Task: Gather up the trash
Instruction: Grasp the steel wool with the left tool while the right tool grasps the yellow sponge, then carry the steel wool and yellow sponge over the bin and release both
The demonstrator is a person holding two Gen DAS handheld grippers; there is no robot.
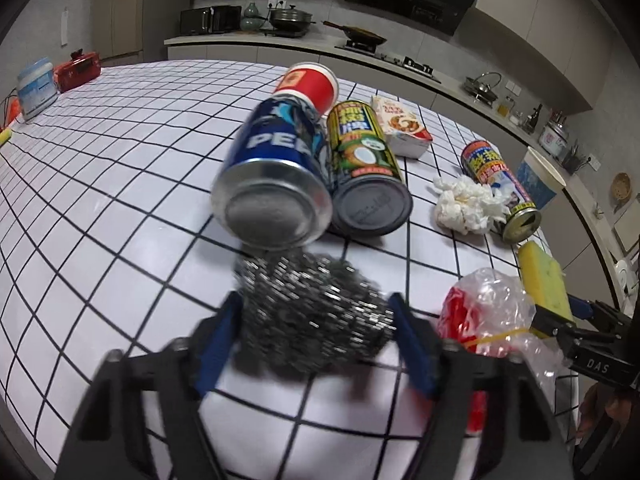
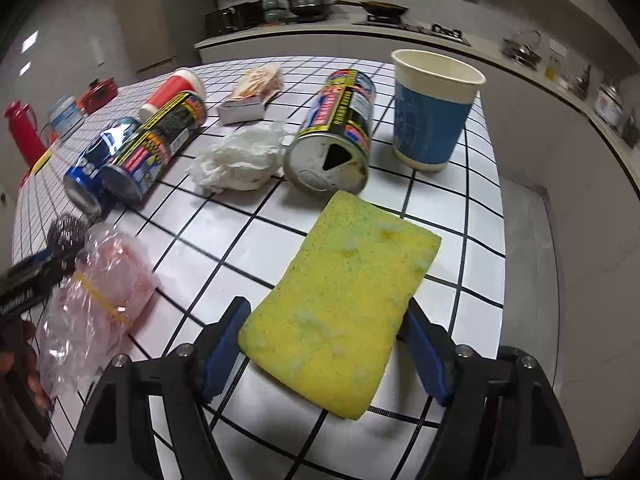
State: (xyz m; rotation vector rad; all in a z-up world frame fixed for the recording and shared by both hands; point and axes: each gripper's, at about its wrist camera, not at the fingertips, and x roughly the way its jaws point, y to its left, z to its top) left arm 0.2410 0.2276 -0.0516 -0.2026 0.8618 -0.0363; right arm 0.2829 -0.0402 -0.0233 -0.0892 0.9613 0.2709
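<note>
My left gripper [image 1: 314, 312] is shut on a steel wool scrubber [image 1: 312, 304], held just above the gridded table [image 1: 120, 152]. My right gripper [image 2: 326, 320] is shut on a yellow sponge [image 2: 340, 296]; the sponge also shows in the left wrist view [image 1: 542, 280]. On the table lie a blue Pepsi can [image 1: 276, 172], a green coconut drink can [image 1: 366, 168], a red paper cup [image 1: 312, 84], a small box [image 1: 400, 124], a crumpled tissue [image 2: 236, 158], an opened can [image 2: 336, 132] and a clear plastic bag [image 2: 96, 296] with a yellow band.
A blue paper cup [image 2: 432, 108] stands upright near the table's right edge. A red kettle [image 2: 22, 132], a tub [image 1: 36, 88] and a red pot [image 1: 78, 68] stand at the far left. The kitchen counter [image 1: 280, 40] with stove and pans runs behind.
</note>
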